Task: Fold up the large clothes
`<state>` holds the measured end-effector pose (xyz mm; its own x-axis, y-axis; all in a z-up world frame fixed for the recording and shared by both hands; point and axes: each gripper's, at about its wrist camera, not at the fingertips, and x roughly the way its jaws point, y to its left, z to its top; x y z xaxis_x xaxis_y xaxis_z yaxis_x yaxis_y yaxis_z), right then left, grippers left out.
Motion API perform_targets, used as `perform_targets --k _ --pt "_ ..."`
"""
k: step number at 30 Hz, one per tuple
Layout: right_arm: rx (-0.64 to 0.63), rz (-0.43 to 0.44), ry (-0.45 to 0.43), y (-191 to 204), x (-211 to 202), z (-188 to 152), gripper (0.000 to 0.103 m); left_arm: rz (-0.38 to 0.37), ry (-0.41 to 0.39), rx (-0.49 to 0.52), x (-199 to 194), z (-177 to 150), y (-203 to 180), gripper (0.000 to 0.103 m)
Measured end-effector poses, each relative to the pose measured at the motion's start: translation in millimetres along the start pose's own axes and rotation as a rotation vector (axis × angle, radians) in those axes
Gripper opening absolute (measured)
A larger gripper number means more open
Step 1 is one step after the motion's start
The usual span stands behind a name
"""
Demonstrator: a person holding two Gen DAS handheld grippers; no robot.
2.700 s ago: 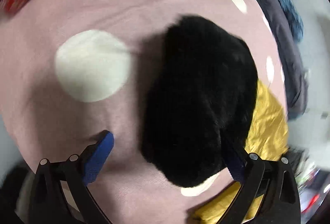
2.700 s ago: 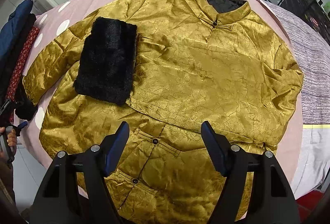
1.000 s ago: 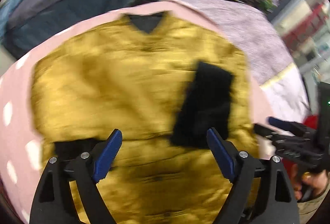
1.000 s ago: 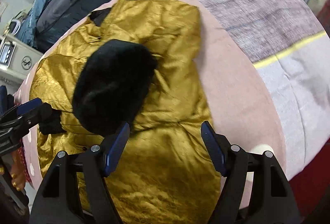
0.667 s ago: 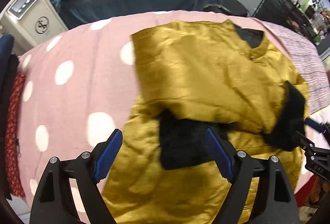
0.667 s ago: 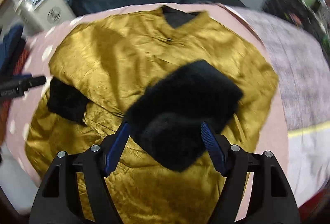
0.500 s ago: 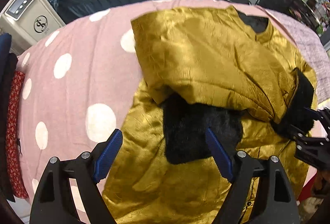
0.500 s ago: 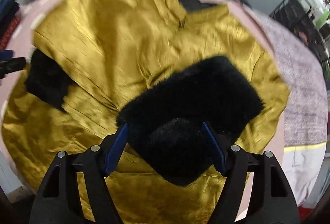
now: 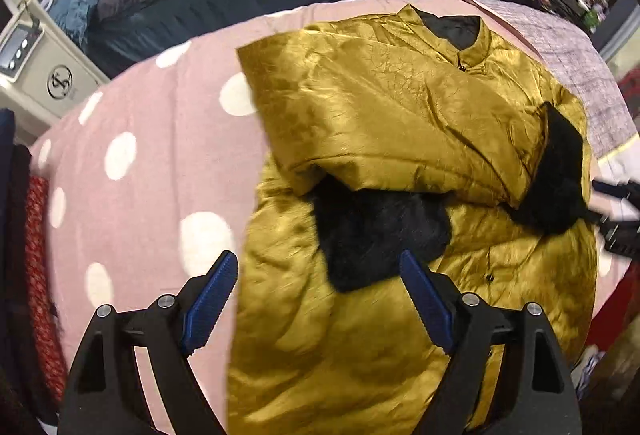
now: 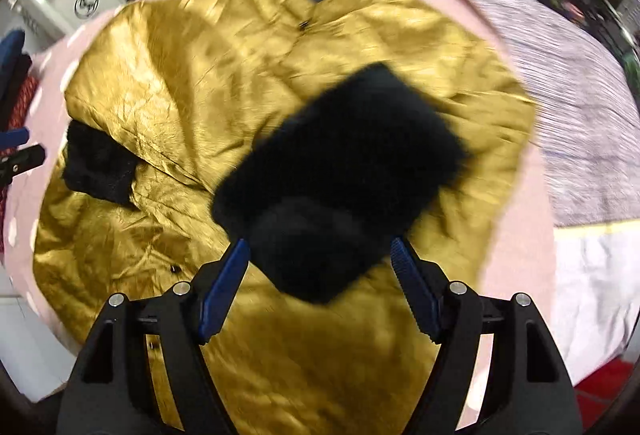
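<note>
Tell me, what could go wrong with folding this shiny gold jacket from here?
The gold jacket looks slippery, so the folded-in sleeves with black fur cuffs might slide back out. Both the left gripper and right gripper are open and holding nothing, so nothing pins those folds. The crumpled hem could fold unevenly.

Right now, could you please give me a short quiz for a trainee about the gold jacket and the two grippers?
1. True or false: both sleeves of the gold jacket are folded in over its front.
2. What colour is the fur cuff lying just ahead of the right gripper?
A. white
B. black
C. red
3. Fill in: the left gripper is ____ and holds nothing.

Key
1. True: the other cuff also lies on the jacket's front.
2. B
3. open
</note>
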<state>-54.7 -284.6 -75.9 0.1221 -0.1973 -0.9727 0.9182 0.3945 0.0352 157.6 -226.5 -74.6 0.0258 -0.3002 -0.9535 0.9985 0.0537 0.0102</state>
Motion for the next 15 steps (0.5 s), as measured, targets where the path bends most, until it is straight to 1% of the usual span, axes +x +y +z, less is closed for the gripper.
perform_targets --k 2,4,5,7,8,9,10,11,12,13,14,15 --pt "0.015 0.001 -0.008 -17 -20 -9 0.073 0.020 0.031 0.045 -18 -14 15 0.081" --pt "0.020 0.002 0.018 -40 -42 -20 0.073 0.051 0.089 0.118 -34 -28 26 0.081" --pt "0.015 -0.013 0.036 -53 -57 -25 0.073 0.090 0.119 0.173 -47 -38 34 0.081" --pt "0.000 -0.034 0.081 -75 -79 -33 0.073 0.145 0.159 0.251 -74 -52 48 0.081" --pt "-0.022 -0.044 0.122 -85 -89 -36 0.073 0.164 0.221 0.306 -90 -60 56 0.081" --pt "-0.078 -0.079 0.186 -93 -102 -44 0.073 0.190 0.285 0.373 -102 -65 60 0.081" --pt "-0.142 -0.125 0.230 -96 -111 -46 0.073 0.225 0.340 0.445 -113 -68 63 0.081" --pt "-0.225 -0.178 0.265 -96 -123 -48 0.073 0.261 0.380 0.511 -127 -65 66 0.081" --pt "-0.317 -0.220 0.283 -94 -134 -45 0.073 0.279 0.400 0.554 -135 -56 66 0.081" --pt "-0.385 -0.249 0.283 -89 -139 -37 0.077 0.288 0.411 0.588 -134 -43 63 0.081" --pt "-0.450 -0.262 0.259 -81 -135 -18 0.080 0.291 0.404 0.603 -120 -18 53 0.081" --pt "-0.476 -0.258 0.219 -75 -128 -1 0.080 0.287 0.356 0.599 -103 7 44 0.081"
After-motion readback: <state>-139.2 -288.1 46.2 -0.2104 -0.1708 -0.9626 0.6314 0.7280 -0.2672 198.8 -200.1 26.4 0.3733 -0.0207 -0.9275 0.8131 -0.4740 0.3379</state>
